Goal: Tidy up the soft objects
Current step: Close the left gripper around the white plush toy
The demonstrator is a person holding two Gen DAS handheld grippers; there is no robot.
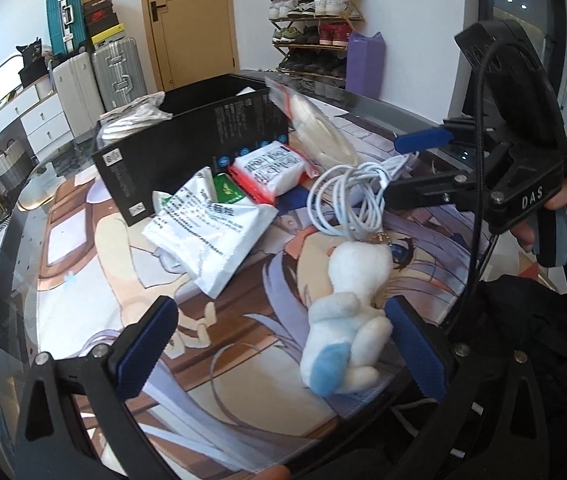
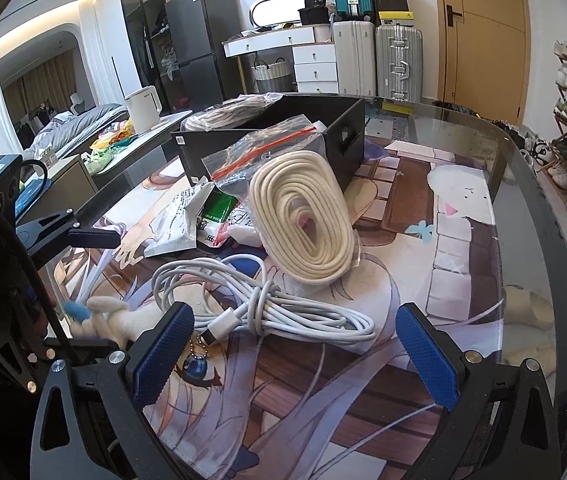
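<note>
The plush toy (image 1: 347, 320) lies at 5 o'clock beside the spread left gripper (image 1: 283, 344); in the right view it is half hidden; the right gripper (image 2: 295, 352) is spread around the white cable (image 2: 267, 304); only this view shows the rope (image 2: 307, 216) clearly.

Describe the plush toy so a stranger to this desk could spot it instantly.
Start at the big printed desk mat in front of the black box. Near its front edge, just below the coiled white cable, lies the plush toy: the only fuzzy thing there, white with pale blue patches.
</note>
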